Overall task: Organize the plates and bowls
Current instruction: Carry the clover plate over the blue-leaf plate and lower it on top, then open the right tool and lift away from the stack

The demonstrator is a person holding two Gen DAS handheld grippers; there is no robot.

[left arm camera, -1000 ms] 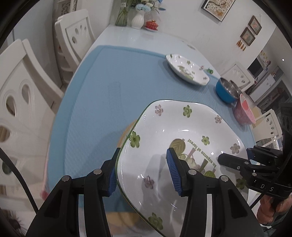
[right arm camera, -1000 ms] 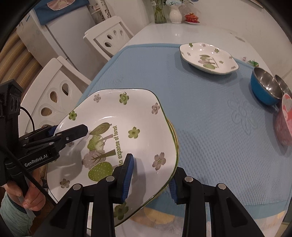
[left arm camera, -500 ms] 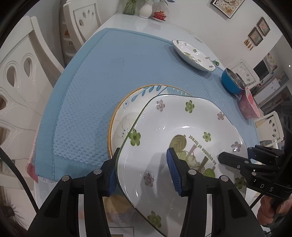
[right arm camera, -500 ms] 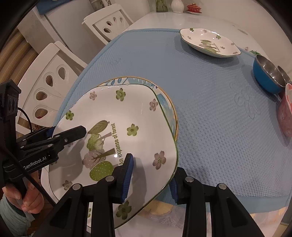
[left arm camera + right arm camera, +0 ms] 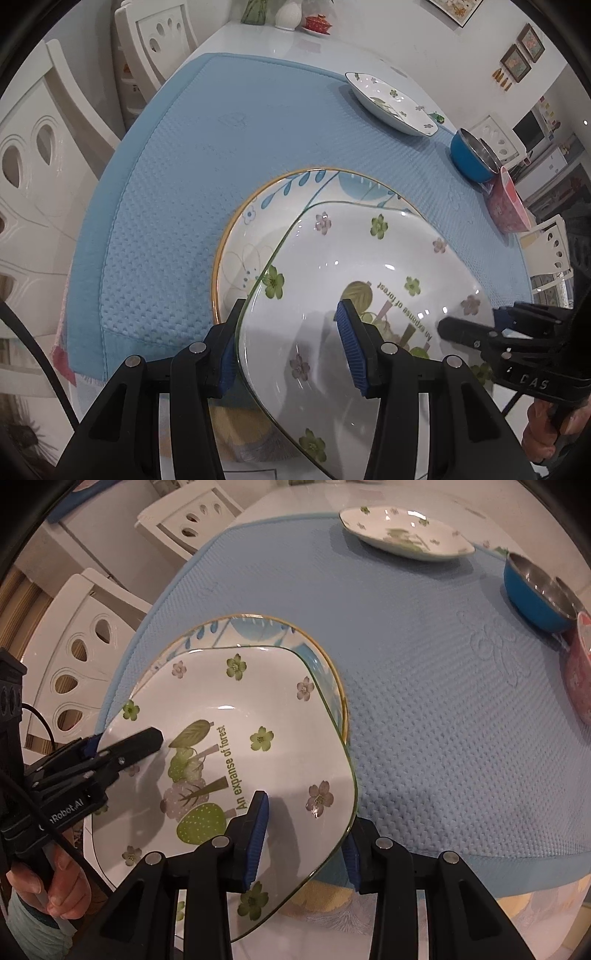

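Over the near end of the worktop's blue waffle-weave cloth (image 5: 177, 192), the white squarish ceramic dish with green and mauve flowers (image 5: 354, 258) hangs just above the round white plate with a gold rim and blue leaf pattern (image 5: 258, 221), overlapping most of it.

The left hand-held gripper (image 5: 288, 347) is partly closed, pinching the dish's left rim, one blue pad inside, one under the edge. The right hand-held gripper (image 5: 303, 834) does the same on the opposite rim, with a narrower gap. So the dish sits between both grippers, each biting only a thin bit of rim.

What could go wrong, I reckon: glazed rims are slippery, so if one side drops faster the dish tilts and slides out, or clacks down off-centre on the plate. Further right sit a matching flowered dish (image 5: 395, 103), a blue steel-lined bowl (image 5: 472, 158) and a pink bowl (image 5: 509, 206), well apart.
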